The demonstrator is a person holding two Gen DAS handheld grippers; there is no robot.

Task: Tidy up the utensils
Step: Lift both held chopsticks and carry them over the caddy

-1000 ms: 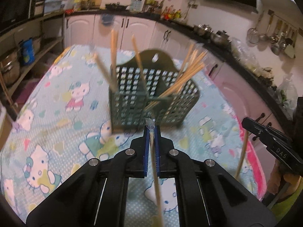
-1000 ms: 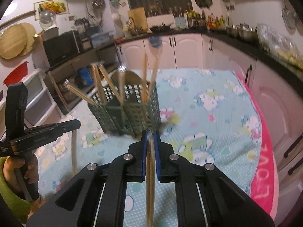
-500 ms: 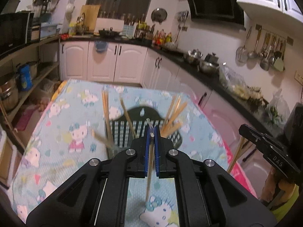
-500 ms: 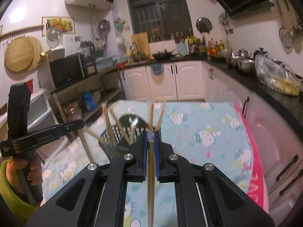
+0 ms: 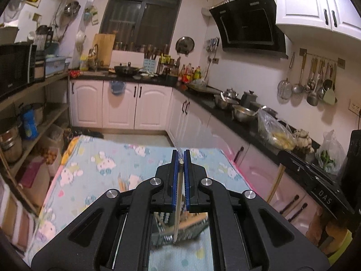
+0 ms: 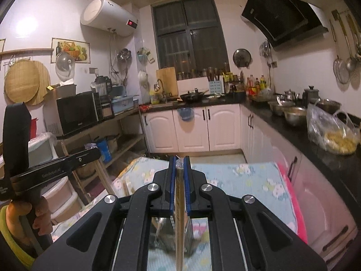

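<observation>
Pointing nearly level, both fingers (image 5: 174, 180) pinch chopsticks (image 6: 179, 214).

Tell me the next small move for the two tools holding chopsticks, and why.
Probably tip both tools downward toward the green holder. The left tool and the right tool are each shut on a chopstick, both aimed across the kitchen, with the holder showing only low beneath them.

My pictures look dim and pinkish. A bright glare spot shines on the white wall (image 6: 21, 28). Edges bend round and go dark. The blue cartoon-print tablecloth (image 5: 94, 169) looks blurry.
</observation>
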